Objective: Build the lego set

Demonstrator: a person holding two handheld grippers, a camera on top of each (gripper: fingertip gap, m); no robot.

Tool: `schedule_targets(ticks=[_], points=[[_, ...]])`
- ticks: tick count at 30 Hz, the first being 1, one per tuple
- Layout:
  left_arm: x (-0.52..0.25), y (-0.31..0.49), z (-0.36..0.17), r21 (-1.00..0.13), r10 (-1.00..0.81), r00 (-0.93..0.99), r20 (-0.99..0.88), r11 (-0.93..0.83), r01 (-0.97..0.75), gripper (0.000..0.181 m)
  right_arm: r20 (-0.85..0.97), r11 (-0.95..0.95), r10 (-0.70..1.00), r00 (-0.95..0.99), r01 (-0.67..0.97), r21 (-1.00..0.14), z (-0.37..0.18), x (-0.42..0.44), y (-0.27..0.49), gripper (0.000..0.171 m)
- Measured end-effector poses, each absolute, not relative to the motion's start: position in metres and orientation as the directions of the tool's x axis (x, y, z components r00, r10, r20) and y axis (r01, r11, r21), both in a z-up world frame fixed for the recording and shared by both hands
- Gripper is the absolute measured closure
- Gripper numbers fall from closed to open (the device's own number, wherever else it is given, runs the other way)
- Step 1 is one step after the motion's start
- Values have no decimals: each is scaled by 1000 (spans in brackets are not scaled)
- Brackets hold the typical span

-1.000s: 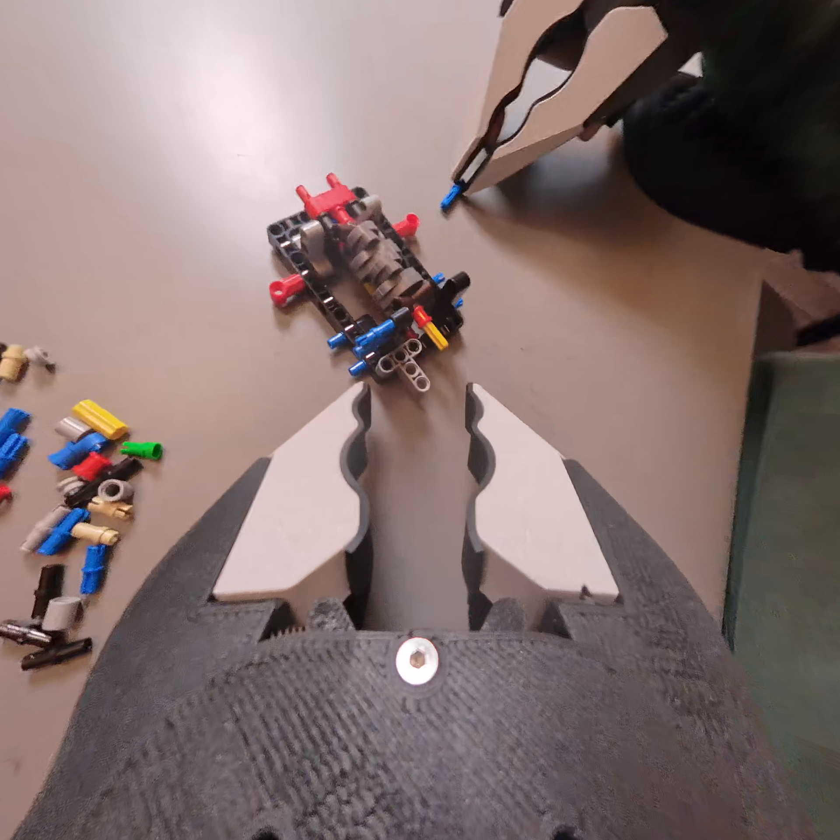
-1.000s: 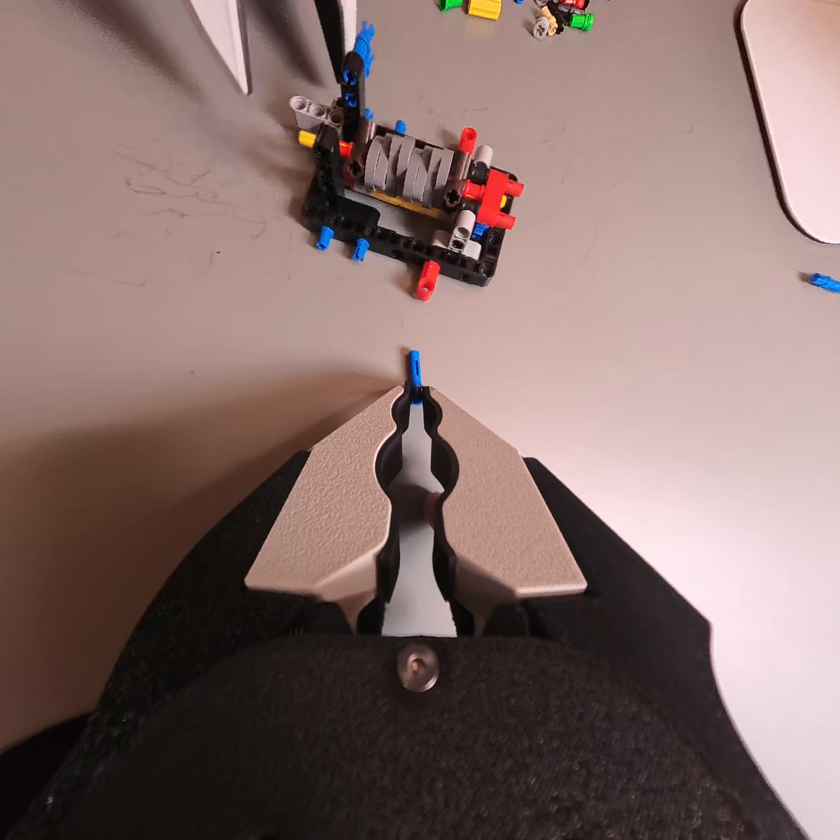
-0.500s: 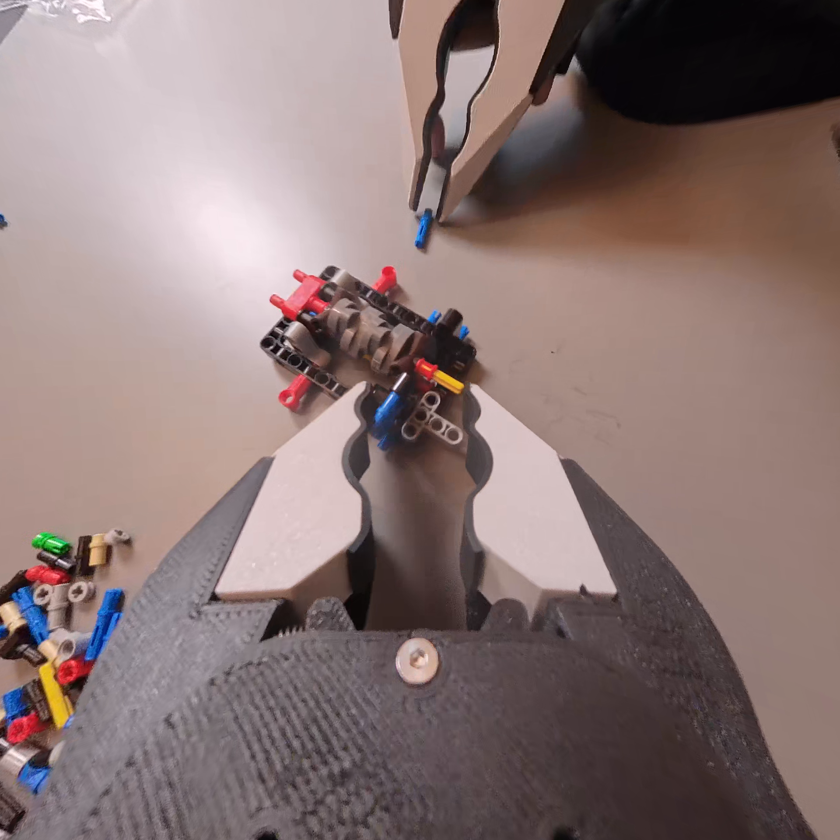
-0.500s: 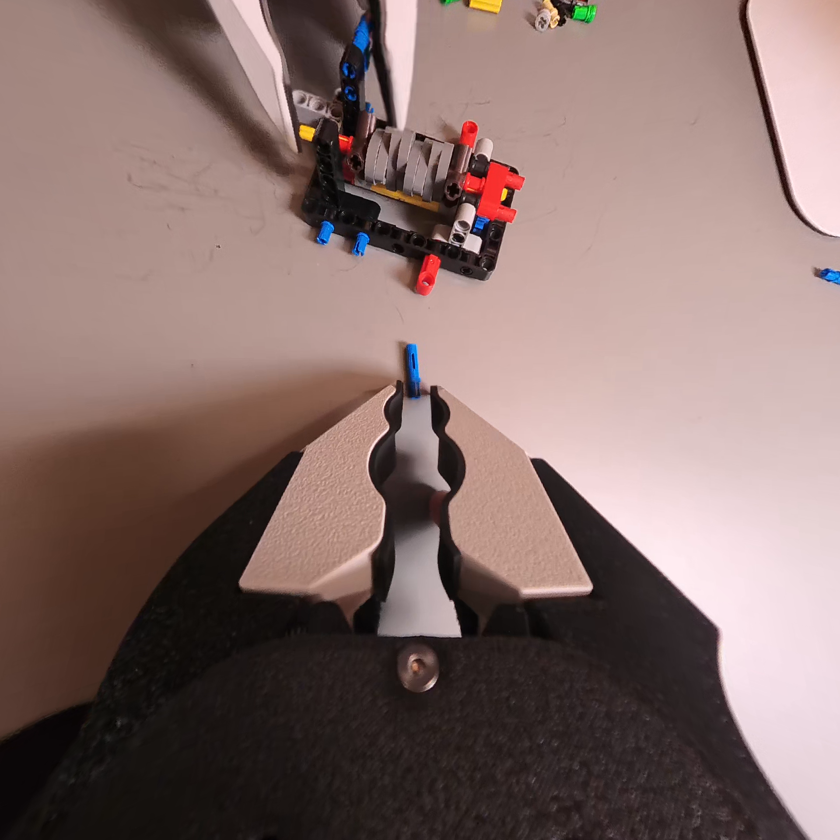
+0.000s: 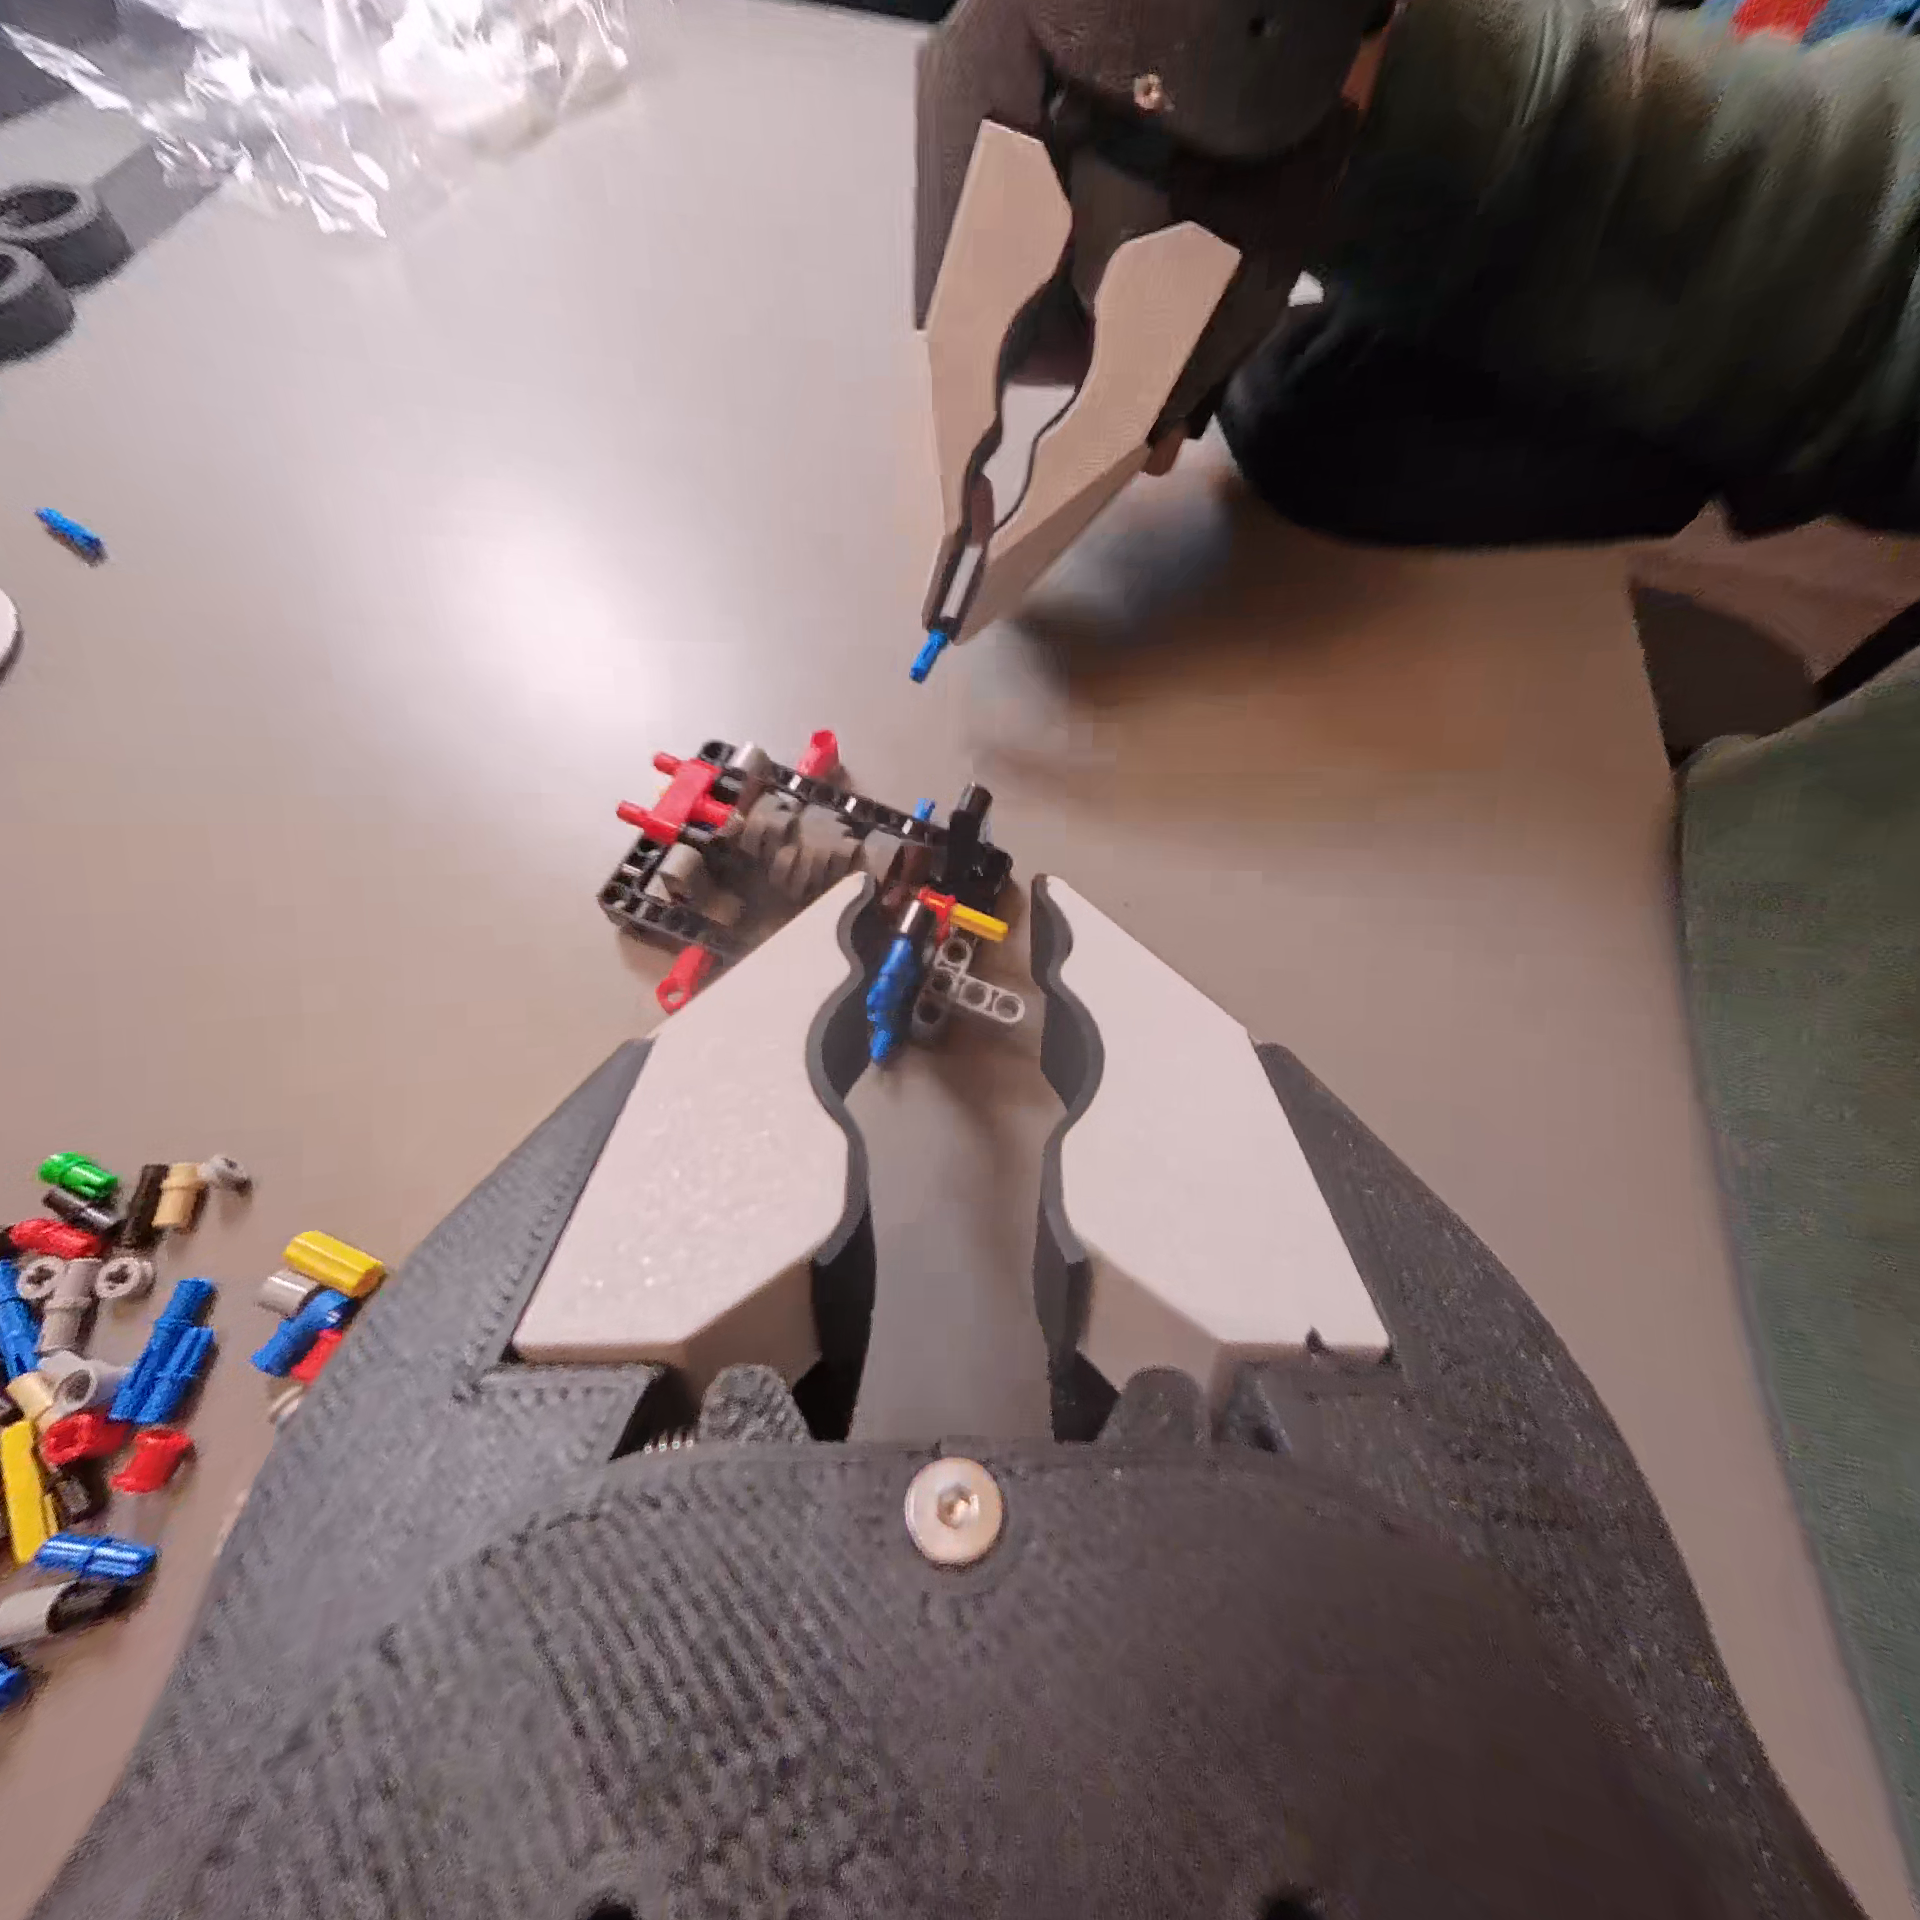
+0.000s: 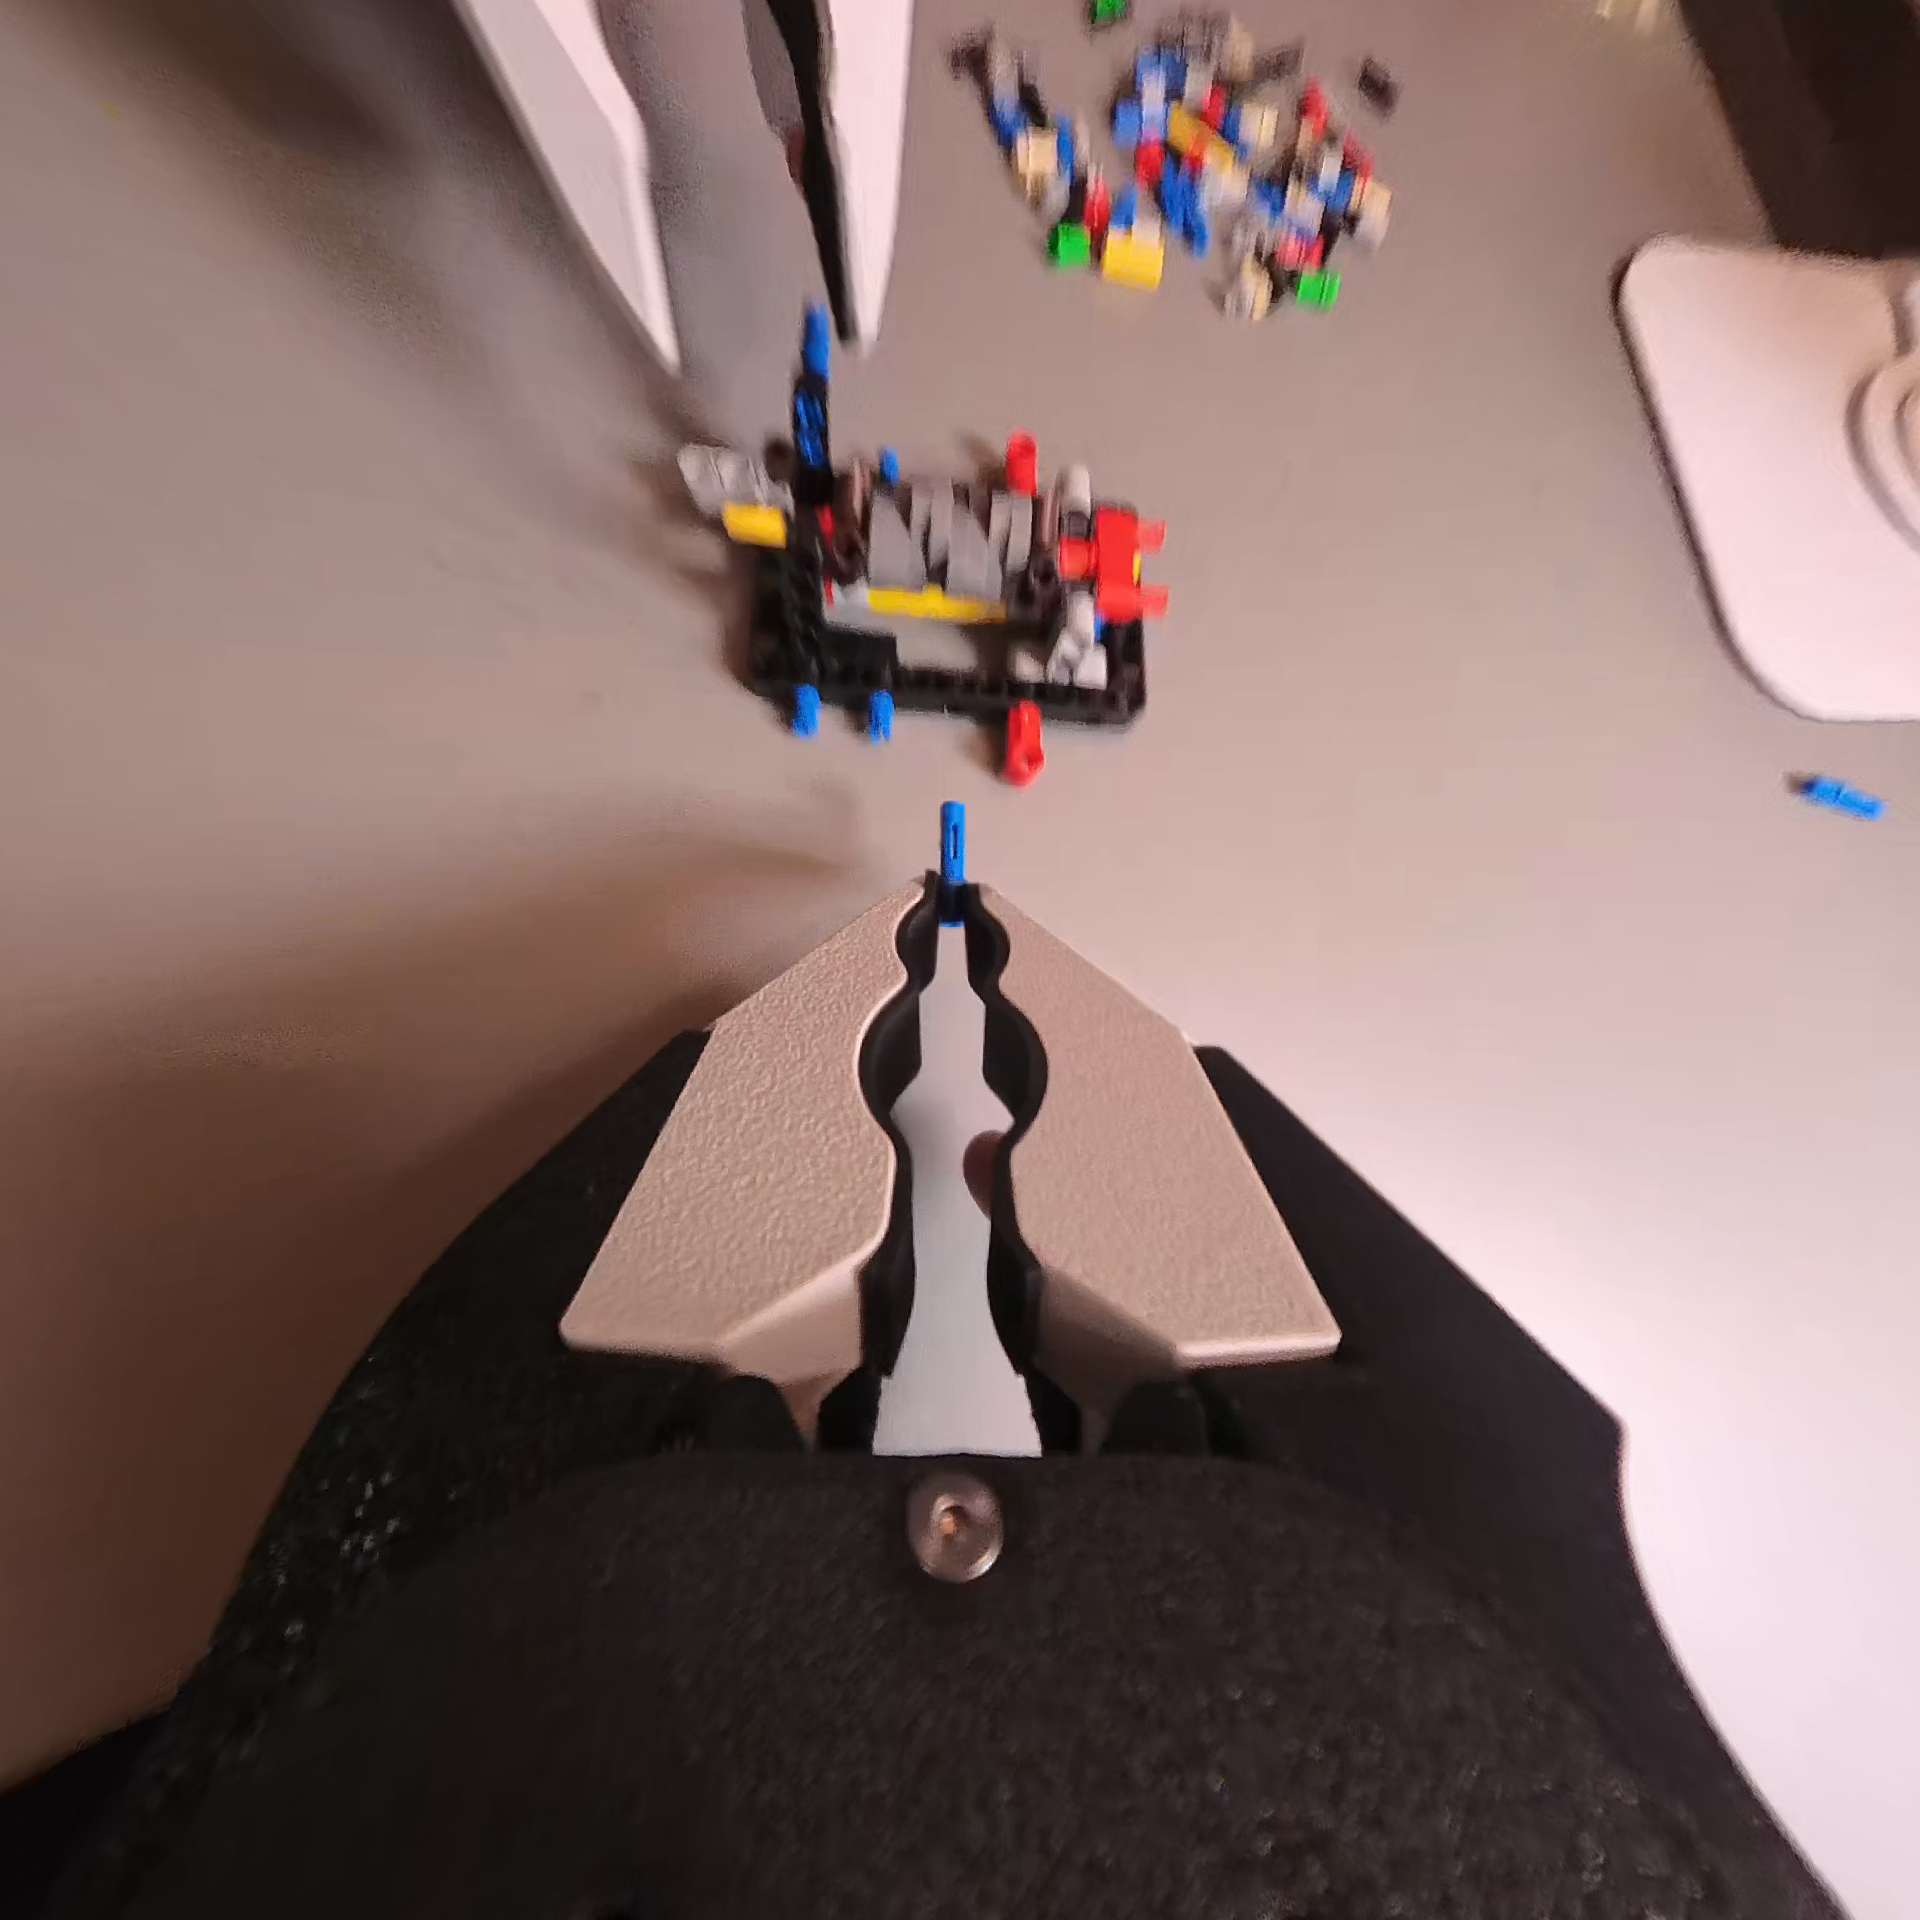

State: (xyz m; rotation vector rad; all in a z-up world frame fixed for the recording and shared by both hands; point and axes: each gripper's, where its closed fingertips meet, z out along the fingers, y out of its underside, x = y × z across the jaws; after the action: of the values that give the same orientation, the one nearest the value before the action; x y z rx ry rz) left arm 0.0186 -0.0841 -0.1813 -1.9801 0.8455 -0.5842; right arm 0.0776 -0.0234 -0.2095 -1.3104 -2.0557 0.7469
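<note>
The part-built lego assembly (image 5: 790, 831), a black frame with grey gears and red, blue and yellow pieces, lies on the table; it also shows blurred in the right wrist view (image 6: 945, 613). My left gripper (image 5: 953, 894) is open, and its fingertips straddle the assembly's near end with the upright blue-pinned beam (image 5: 894, 977) between them. Its fingers (image 6: 613, 197) show at the top of the right wrist view. My right gripper (image 6: 951, 896) is shut on a small blue pin (image 6: 951, 836) that points at the assembly's long side. It also shows in the left wrist view (image 5: 951, 623), just beyond the assembly.
A pile of loose small lego parts (image 5: 114, 1351) lies left of my left gripper and shows in the right wrist view (image 6: 1195, 177). A lone blue pin (image 6: 1834, 798), a white object (image 6: 1766, 468), clear plastic bags (image 5: 312, 94), black tyres (image 5: 42, 239) and a dark sleeve (image 5: 1558, 260) surround the work area. Left tips to right tips: about 10 cm.
My left gripper has moved forward until its open fingers straddle the assembly's near end. My right gripper's jaws, slightly apart half a second ago, have closed on the blue pin.
</note>
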Motion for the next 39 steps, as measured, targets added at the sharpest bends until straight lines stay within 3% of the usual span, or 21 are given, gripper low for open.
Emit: schedule_targets(ticks=[1, 7, 14, 20, 24, 28, 30, 35, 39], points=[[17, -82, -178, -872, -750, 657, 76, -369, -321, 155, 162, 345, 922, -353, 553, -758, -198, 74, -29, 169], [44, -83, -170, -897, -863, 504, -33, -197, -396, 159, 116, 315, 891, -439, 413, -854, -164, 59, -76, 169], [58, -85, -167, -911, -889, 458, 17, -203, -360, 179, 172, 357, 885, -432, 394, -847, -163, 53, -84, 169], [56, -80, -166, -917, -867, 491, 85, -261, -302, 173, 187, 366, 892, -411, 413, -834, -165, 53, -81, 169], [55, -81, -168, -916, -868, 488, 93, -266, -299, 178, 191, 360, 898, -397, 409, -839, -164, 51, -80, 170], [50, -81, -138, -949, -863, 445, 240, -304, -77, 178, 154, 249, 923, -352, 244, -937, -134, 45, -79, 170], [48, -85, -126, -944, -868, 386, 313, -329, 28, 179, 107, 175, 924, -366, 158, -972, -119, 46, -83, 159], [52, -91, -120, -940, -881, 335, 335, -335, 59, 179, 131, 186, 909, -396, 101, -977, -114, 47, -92, 155], [56, -94, -123, -943, -887, 329, 324, -332, 34, 179, 148, 210, 903, -405, 115, -971, -119, 47, -95, 165]])
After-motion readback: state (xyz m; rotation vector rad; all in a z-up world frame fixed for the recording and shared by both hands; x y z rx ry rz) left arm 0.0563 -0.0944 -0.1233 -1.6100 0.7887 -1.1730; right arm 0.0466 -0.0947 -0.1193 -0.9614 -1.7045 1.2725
